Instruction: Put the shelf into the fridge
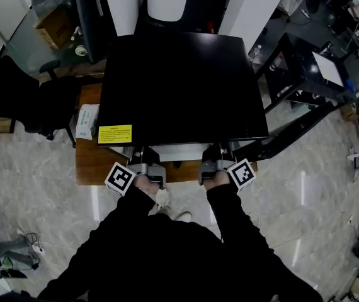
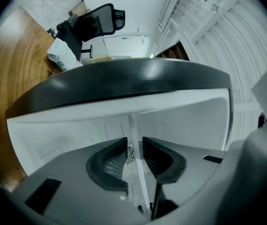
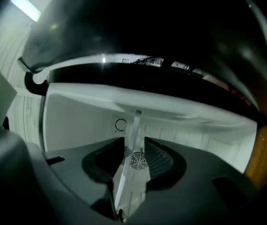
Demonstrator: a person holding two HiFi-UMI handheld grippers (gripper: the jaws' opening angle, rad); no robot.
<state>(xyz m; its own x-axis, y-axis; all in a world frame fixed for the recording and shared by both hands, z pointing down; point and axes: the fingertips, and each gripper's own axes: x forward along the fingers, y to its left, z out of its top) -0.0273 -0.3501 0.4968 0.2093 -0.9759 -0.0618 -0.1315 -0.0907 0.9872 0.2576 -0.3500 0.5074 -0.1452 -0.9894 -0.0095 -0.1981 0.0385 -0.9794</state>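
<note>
Shelf (image 2: 132, 125) sits level inside the fridge (image 1: 179, 87), its front edge running side to side through both grippers; left gripper (image 1: 147, 161) and right gripper (image 1: 216, 161) jaws stand loosely apart around it, equally near

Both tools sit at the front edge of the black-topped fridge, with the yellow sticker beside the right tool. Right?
Not quite: the head view shows the yellow rectangular sticker on the black fridge top beside the left tool, not the right tool. Both tools do sit at its front edge.

Left hand-held gripper (image 2: 134, 139) and right hand-held gripper (image 3: 134, 139) level, jaws apart.
</note>
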